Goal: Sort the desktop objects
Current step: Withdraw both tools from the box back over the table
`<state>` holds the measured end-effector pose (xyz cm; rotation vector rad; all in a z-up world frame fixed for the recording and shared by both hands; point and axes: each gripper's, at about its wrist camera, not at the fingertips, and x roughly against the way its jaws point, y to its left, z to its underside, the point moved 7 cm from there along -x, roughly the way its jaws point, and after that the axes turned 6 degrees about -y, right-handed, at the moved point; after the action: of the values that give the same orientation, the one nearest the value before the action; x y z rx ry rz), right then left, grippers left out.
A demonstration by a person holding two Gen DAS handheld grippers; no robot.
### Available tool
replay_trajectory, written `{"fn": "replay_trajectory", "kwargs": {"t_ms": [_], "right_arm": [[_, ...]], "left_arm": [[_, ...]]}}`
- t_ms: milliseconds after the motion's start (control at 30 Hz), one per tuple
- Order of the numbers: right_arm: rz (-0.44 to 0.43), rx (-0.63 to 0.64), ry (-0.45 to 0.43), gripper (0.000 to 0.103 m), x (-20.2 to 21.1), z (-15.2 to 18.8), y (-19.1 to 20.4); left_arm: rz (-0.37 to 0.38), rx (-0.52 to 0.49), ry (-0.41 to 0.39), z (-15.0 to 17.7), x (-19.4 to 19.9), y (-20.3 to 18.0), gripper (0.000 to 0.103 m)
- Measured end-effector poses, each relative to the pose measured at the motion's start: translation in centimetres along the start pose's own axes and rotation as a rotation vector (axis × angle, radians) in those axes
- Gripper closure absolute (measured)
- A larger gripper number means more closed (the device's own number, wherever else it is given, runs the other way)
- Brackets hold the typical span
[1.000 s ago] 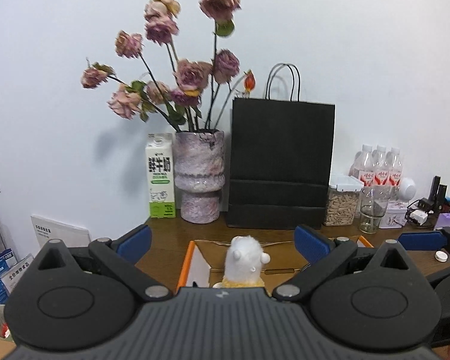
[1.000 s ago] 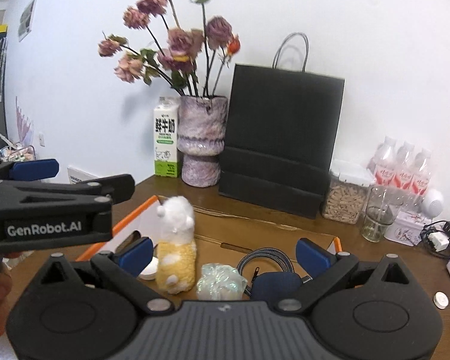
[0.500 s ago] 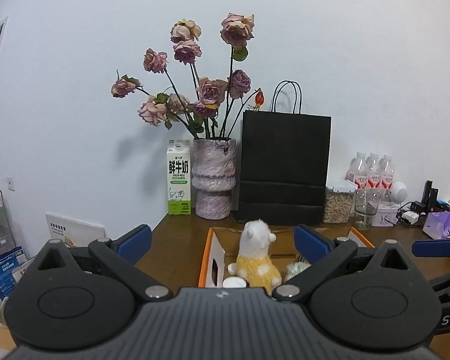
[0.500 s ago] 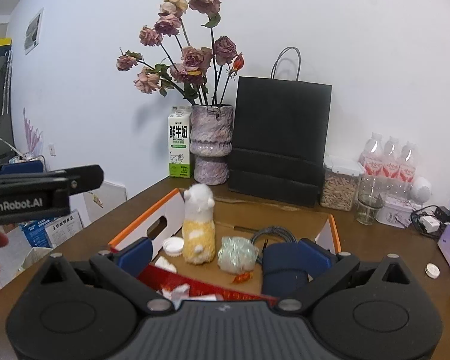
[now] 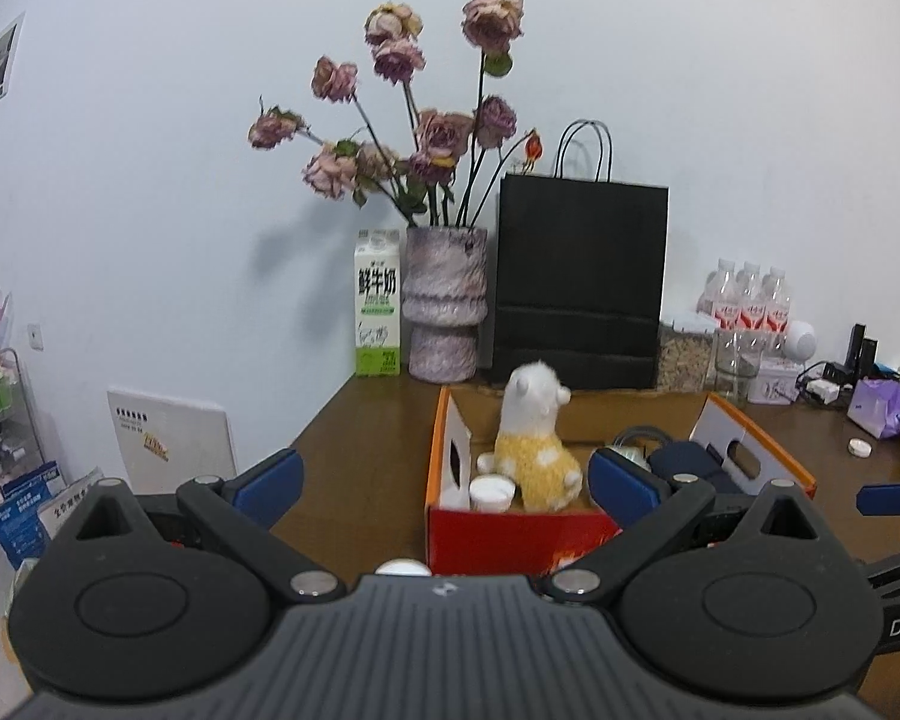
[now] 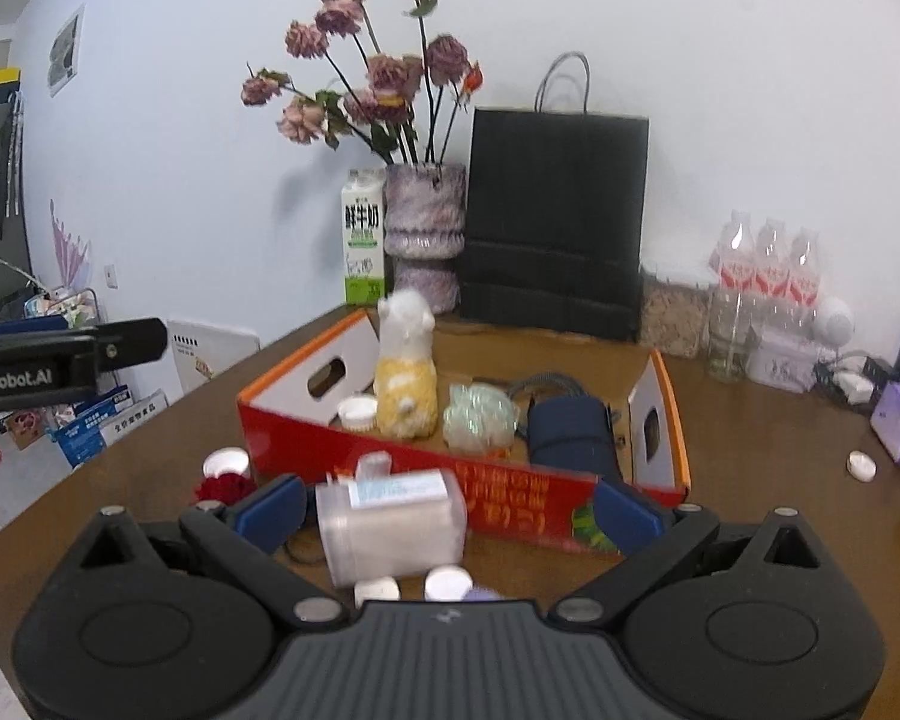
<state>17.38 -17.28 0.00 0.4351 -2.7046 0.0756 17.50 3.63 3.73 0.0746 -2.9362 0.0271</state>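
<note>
Step in hand, by judgement: pick next loose item in front of box. Right gripper (image 6: 447,513) spread wide, empty, frosted plastic jar (image 6: 393,531) lying on side between its blue pads, near left pad. Best: centre fingers on jar body, lower, close gently; smooth round wall may roll or slip. Jar translucent, white printed label, on desk (image 6: 750,450) just outside red front wall of orange-edged cardboard box (image 6: 510,498). Small white caps (image 6: 447,582) beside it. Left gripper (image 5: 444,480) also parted, holding nothing. Plush alpaca (image 6: 405,375) upright inside box.
</note>
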Motion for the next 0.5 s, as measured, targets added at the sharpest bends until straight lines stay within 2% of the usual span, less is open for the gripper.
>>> {"fn": "replay_trajectory", "kwargs": {"t_ms": [500], "right_arm": [[0.015, -0.048, 0.135, 0.001, -0.6, 7.4, -2.0]], "left_arm": [[-0.032, 0.006, 0.151, 7.4, 0.0, 2.1, 0.0]]}}
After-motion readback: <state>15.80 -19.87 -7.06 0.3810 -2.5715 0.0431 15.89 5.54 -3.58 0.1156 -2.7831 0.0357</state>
